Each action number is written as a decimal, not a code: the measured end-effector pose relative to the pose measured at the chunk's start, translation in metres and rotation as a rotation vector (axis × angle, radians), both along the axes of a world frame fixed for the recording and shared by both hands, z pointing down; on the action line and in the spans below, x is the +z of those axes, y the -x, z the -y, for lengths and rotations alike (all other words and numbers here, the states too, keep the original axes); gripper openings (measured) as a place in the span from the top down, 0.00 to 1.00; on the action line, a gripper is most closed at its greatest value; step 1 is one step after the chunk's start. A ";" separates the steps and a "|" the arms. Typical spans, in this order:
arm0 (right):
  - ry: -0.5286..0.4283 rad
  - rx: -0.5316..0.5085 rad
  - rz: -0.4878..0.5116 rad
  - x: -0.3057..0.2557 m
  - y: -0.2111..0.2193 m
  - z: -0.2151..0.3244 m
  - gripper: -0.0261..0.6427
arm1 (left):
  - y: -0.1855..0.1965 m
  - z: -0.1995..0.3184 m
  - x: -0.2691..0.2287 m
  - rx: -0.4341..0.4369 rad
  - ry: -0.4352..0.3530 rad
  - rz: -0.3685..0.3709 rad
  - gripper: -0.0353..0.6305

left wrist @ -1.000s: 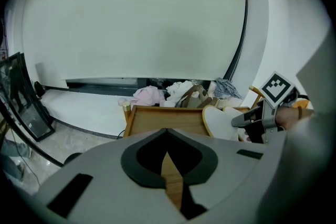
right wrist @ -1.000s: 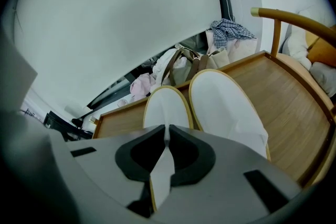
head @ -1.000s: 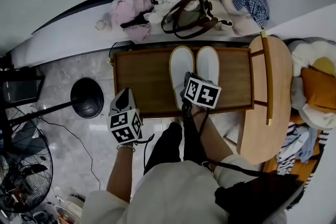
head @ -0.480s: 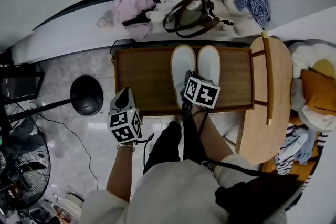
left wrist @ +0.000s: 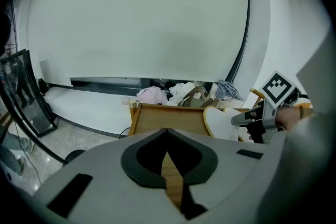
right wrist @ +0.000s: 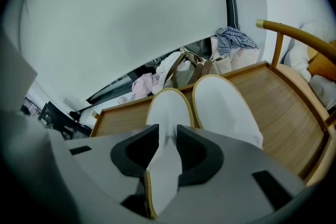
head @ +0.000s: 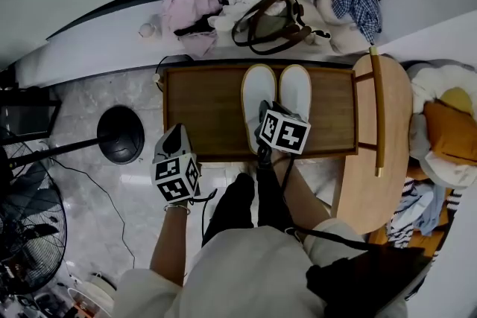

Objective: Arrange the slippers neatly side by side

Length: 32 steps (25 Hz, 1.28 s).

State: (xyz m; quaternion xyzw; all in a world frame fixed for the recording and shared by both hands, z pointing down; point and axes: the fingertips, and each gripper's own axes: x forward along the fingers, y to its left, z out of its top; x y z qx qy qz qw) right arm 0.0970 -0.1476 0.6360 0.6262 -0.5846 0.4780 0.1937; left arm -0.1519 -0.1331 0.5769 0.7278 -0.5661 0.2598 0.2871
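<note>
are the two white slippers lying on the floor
No, both white slippers lie side by side on the brown wooden table.

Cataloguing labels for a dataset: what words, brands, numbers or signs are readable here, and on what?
No readable text anywhere.
Only black-and-white square markers, on the left hand-held gripper and on the right hand-held gripper, whose jaws are opening around the left white fabric slipper.

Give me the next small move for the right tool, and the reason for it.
Probably let the right tool open fully, then draw it straight back toward the person. Its jaws are opening with the near end of the left slipper between them. That slipper already lies close beside the right slipper on the wooden table, far ends about level, so the pair looks arranged.
</note>
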 end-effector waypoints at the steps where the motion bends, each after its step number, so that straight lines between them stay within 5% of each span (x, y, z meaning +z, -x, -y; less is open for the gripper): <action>1: -0.001 -0.003 -0.004 -0.001 0.000 0.000 0.79 | 0.000 -0.001 0.000 -0.002 -0.001 -0.002 0.92; 13: -0.032 -0.031 -0.048 -0.026 -0.013 -0.003 0.78 | -0.006 -0.002 -0.006 -0.034 -0.033 -0.040 0.92; 32: -0.174 -0.110 -0.214 -0.108 -0.079 -0.015 0.78 | -0.041 0.017 -0.071 -0.053 -0.211 -0.110 0.92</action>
